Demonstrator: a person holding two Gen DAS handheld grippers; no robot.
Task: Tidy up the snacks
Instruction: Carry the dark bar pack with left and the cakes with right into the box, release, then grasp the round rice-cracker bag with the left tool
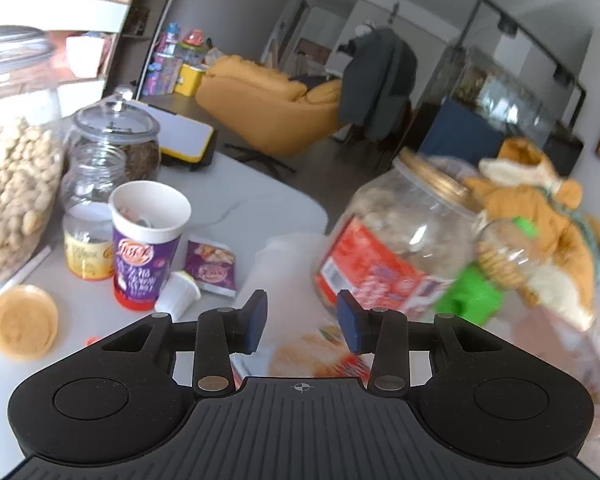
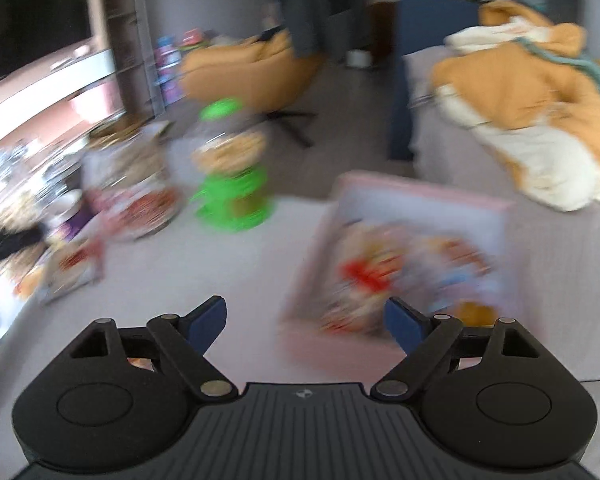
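Right wrist alone shows the pink box of snacks.

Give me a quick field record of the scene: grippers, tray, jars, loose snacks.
left gripper: open, nothing between the pads
right gripper: open, empty, in front of the pink tray
pink tray: on the table, snack packs inside, blurred
red-label jar: gold lid, ahead of the left gripper
green dispenser: beside the red-label jar, cookies inside
peanut jar: far left, full
purple cup: upright
purple packet: flat, beside the purple cup
view quality: right wrist view heavily blurred
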